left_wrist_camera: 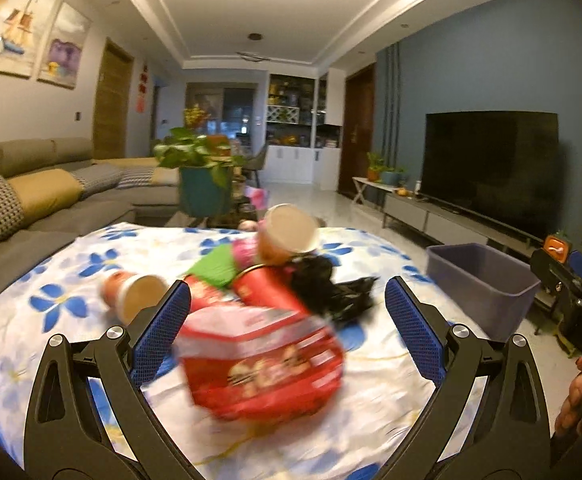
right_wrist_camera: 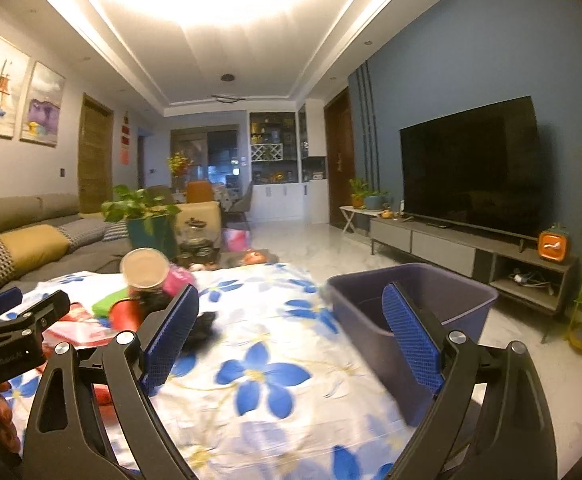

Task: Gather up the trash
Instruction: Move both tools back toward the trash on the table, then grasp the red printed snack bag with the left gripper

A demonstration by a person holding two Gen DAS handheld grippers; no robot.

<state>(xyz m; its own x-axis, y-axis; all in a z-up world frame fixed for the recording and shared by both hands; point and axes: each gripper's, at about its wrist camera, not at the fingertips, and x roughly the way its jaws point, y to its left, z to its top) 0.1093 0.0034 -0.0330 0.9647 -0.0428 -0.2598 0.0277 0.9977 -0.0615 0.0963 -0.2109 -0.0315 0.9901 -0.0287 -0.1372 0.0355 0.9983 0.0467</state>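
A heap of trash lies on the flower-print tablecloth [left_wrist_camera: 51,304]. Nearest in the left wrist view is a blurred red snack bag [left_wrist_camera: 263,364], lying between the wide-apart blue pads of my left gripper [left_wrist_camera: 287,284], which is open and not pressing on it. Behind the bag are a red cup [left_wrist_camera: 267,288], a crumpled black plastic bag [left_wrist_camera: 331,288], a green wrapper [left_wrist_camera: 215,266] and two paper cups, one on its side [left_wrist_camera: 139,296] and one atop the heap [left_wrist_camera: 291,232]. My right gripper [right_wrist_camera: 291,288] hangs open and empty over the cloth, beside the purple bin [right_wrist_camera: 411,308].
The purple bin [left_wrist_camera: 479,280] stands at the table's right edge. A grey sofa [left_wrist_camera: 31,200] runs along the left. A plant in a teal pot [left_wrist_camera: 203,188] stands beyond the table. The TV [right_wrist_camera: 471,176] and its low stand [right_wrist_camera: 451,248] line the right wall.
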